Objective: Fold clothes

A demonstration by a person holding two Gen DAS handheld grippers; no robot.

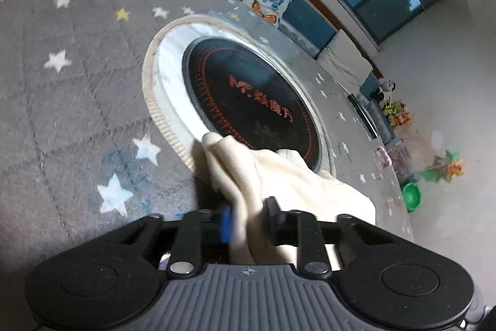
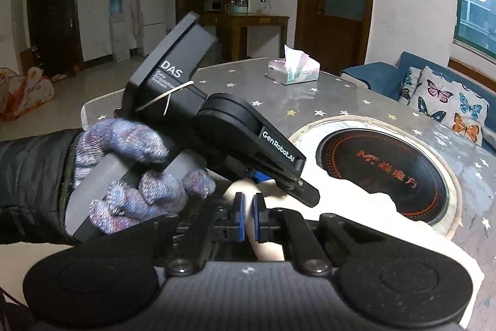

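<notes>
A cream-coloured garment [image 1: 279,176] lies on the grey star-patterned table [image 1: 77,98], partly over the round black cooktop [image 1: 248,101]. My left gripper [image 1: 248,222] is shut on a bunched fold of this garment, held just above the table. In the right wrist view the garment [image 2: 350,200] spreads below and to the right of my right gripper [image 2: 248,219], whose blue pads [image 2: 240,219] stand almost together with a thin gap; no cloth shows between them. The left gripper [image 2: 257,176], held by a gloved hand [image 2: 136,163], is right ahead of the right one.
A tissue box [image 2: 294,69] stands on the far part of the table. A blue sofa with butterfly cushions [image 2: 446,101] runs along the table's right side. Toys and a green bowl [image 1: 410,196] lie on the floor beyond the table edge.
</notes>
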